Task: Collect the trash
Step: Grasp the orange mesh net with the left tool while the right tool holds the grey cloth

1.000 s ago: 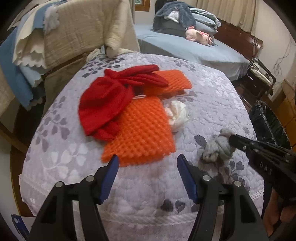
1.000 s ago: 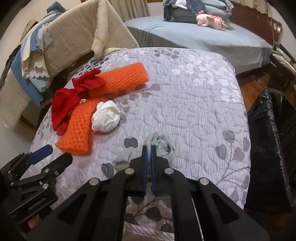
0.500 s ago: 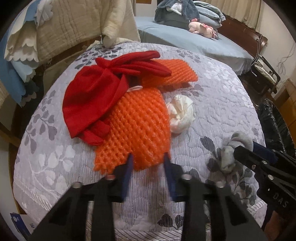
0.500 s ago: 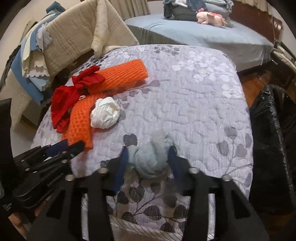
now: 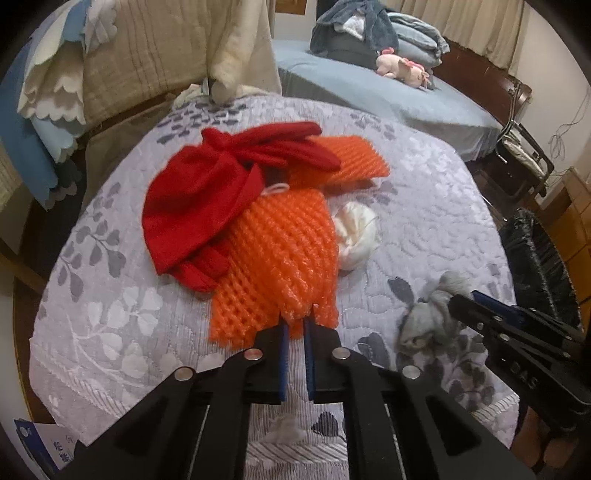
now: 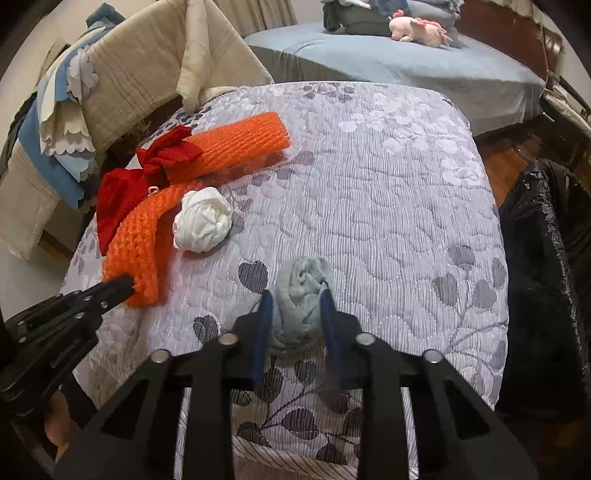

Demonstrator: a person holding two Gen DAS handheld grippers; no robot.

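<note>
On the lilac quilted table cover (image 6: 388,177), my left gripper (image 5: 295,325) is shut on the near edge of an orange foam net (image 5: 280,258). Its tip also shows in the right wrist view, where the left gripper (image 6: 123,286) bites the net (image 6: 140,240). My right gripper (image 6: 297,301) is closing on a grey cloth wad (image 6: 301,284), with both pads against its sides. The left wrist view shows the right gripper (image 5: 467,301) at the grey wad (image 5: 428,314). A white crumpled wad (image 6: 203,221) lies beside the net. A red cloth (image 5: 199,206) overlaps a second orange net (image 5: 351,162).
A black trash bag (image 6: 546,258) stands open just off the table's right side. Beige and blue blankets (image 6: 122,74) hang over a chair at the back left. Behind the table is a blue bed (image 6: 424,70) with a pink plush toy (image 6: 417,26).
My left gripper went forward from open to shut on the orange net's near edge. My right gripper opened from shut, then closed around the grey wad.
</note>
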